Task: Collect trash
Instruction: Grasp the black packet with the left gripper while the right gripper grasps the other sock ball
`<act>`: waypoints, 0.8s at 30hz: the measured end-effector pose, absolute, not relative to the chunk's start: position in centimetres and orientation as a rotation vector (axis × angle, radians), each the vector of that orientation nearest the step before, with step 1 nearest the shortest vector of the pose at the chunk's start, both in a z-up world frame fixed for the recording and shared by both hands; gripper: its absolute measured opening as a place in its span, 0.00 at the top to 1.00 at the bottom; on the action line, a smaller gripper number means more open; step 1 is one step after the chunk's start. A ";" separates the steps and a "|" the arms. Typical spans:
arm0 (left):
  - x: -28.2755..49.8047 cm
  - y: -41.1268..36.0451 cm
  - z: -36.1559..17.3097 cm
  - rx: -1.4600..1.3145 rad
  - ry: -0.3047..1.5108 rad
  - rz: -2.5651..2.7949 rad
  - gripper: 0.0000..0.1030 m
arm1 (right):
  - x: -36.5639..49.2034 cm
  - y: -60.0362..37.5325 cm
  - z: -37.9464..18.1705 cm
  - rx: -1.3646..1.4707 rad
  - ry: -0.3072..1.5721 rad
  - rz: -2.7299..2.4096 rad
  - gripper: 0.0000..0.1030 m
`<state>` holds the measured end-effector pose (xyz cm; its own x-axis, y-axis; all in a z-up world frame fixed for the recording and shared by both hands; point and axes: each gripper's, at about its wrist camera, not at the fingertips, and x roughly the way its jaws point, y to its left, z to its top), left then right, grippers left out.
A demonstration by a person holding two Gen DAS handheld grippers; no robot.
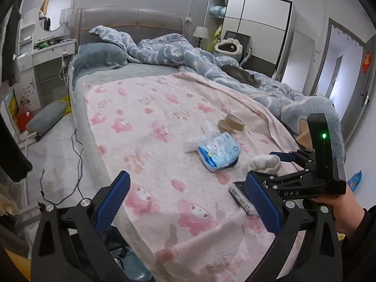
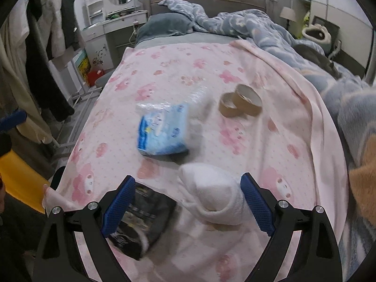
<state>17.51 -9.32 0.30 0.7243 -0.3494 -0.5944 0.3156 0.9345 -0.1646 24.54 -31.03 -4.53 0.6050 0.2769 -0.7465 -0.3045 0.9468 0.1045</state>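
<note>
My right tool [image 2: 188,202] is released, its blue pads spread wide over the pink blanket [image 2: 270,145] on the bed. A white sock [image 2: 211,197] lies between the pads, close against the right-hand pad [image 2: 256,204] — whether it touches I cannot tell through the blur. Under the left-hand pad sits a black packet [image 2: 143,221], flat on the blanket. Ahead of the tool, a little to the left, is the blue tissue pack [image 2: 162,131], with a crumpled clear plastic wrapper [image 2: 197,96] just beyond it, and farther ahead to the right two brown tape rolls [image 2: 239,104] leaning together.

My left tool [image 1: 188,202] is also released, its pads wide apart with only blanket between them. Its camera gives what the right one cannot: my right tool [image 1: 270,164] seen from the side, off to the right and ahead, with the sock [image 1: 264,162] lying between its two pads, and my right hand [image 1: 338,202] gripping the handle. From here the black packet [image 1: 242,197] is mostly hidden behind my left tool's right-hand pad. The tissue pack [image 1: 219,155] lies ahead and right — the tape rolls [image 1: 231,123] beyond it, near the rumpled blue duvet [image 1: 235,70].
</note>
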 end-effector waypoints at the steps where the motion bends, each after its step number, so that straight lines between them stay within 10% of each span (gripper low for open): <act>1: 17.6 -9.8 0.0 -0.052 0.675 -0.378 0.03 | 24.6 -31.6 -4.7 -0.014 0.859 0.334 0.11; 9: 18.1 -13.0 -2.0 -0.025 0.733 -0.451 0.03 | 25.7 -34.4 -6.2 0.051 0.873 0.301 0.12; 15: 18.2 -15.5 -3.6 0.000 0.777 -0.500 0.03 | 26.8 -35.8 -7.0 0.074 0.874 0.302 0.32; 24: 19.0 -17.2 -5.0 -0.032 0.785 -0.513 0.03 | 27.1 -36.9 -5.6 0.055 0.817 0.281 0.20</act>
<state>19.01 -17.25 -5.04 0.5914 -0.4525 -0.6674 0.4290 0.8774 -0.2148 27.06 -36.85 -5.64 0.6494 0.2687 -0.7114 -0.2265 0.9614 0.1564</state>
